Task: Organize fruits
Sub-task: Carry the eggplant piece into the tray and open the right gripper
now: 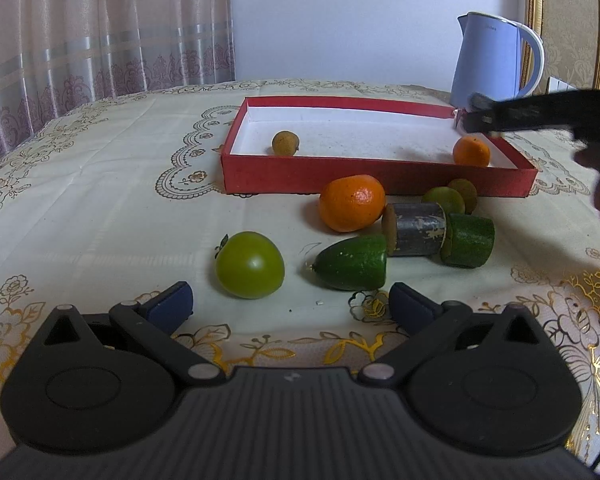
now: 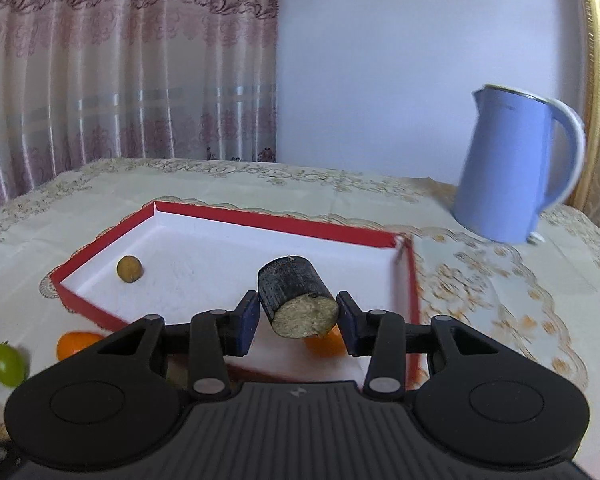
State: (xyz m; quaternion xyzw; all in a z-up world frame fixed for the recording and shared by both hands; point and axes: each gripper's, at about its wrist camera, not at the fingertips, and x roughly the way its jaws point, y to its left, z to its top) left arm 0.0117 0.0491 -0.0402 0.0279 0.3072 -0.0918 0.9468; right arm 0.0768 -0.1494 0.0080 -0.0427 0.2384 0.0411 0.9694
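Observation:
My right gripper is shut on a dark-skinned cylinder chunk with a pale cut face, held above the red tray. In the tray lie a small brown fruit and a small orange. In the left wrist view the right gripper is a blur over the tray's far right corner. My left gripper stands open low over the table, just short of a green tomato and a green cucumber end. A large orange, another dark chunk and a cucumber slice lie before the tray.
A blue kettle stands behind the tray's right corner. A green lime and a brown fruit rest against the tray's front wall. A curtain hangs behind the table at the left. A patterned cloth covers the table.

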